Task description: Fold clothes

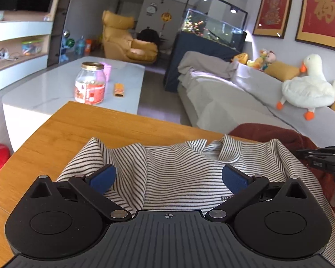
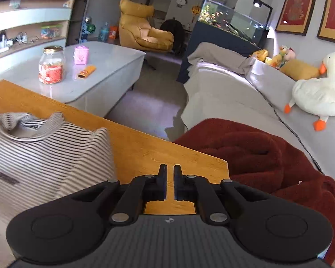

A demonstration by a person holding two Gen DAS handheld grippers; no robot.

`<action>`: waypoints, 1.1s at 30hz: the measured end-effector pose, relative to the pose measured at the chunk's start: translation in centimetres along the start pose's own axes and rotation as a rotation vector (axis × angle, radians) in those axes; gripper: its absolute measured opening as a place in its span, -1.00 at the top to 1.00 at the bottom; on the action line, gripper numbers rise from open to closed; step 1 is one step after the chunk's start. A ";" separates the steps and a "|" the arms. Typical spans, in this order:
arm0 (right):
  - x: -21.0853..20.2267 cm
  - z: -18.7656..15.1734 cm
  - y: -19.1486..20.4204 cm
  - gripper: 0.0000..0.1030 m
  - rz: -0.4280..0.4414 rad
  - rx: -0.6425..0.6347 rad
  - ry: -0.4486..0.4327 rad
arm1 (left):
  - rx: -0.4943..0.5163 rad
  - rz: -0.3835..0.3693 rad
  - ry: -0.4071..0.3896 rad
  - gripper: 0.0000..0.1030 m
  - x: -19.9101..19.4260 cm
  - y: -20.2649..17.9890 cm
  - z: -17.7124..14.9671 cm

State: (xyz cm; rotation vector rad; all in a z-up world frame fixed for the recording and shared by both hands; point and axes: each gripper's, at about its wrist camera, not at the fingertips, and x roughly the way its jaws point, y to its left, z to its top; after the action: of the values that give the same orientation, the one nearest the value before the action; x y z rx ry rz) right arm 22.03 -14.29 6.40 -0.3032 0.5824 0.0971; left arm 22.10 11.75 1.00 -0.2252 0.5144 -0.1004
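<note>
A black-and-white striped shirt (image 1: pixel 181 169) lies on the wooden table (image 1: pixel 78 129), collar away from me, both side edges rumpled upward. My left gripper (image 1: pixel 168 176) is open just above the shirt's middle, blue pads spread wide and empty. In the right wrist view the shirt (image 2: pixel 44 147) lies to the left. My right gripper (image 2: pixel 170 181) hovers over bare wood (image 2: pixel 145 147) near the table's right corner, fingers nearly together with a thin gap and nothing between them. The right gripper's black body also shows at the right edge of the left wrist view (image 1: pixel 328 158).
A dark red fleece blanket (image 2: pixel 256 156) lies bunched off the table's right edge on the grey sofa (image 2: pixel 230 93), which holds a white plush goose (image 2: pixel 319 96). Beyond stands a white coffee table (image 1: pixel 55 84) with a glass jar (image 1: pixel 90 83).
</note>
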 end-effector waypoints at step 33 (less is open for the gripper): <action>-12.1 -3.8 -8.8 0.82 -0.063 -0.093 0.198 | 0.255 -0.129 0.141 -1.00 -11.4 -1.8 -3.0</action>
State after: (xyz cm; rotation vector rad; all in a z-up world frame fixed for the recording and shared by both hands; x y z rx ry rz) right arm 11.49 -23.90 12.36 -0.4239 0.7649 0.0337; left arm 10.63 11.15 4.34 -0.0010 0.6212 -0.3068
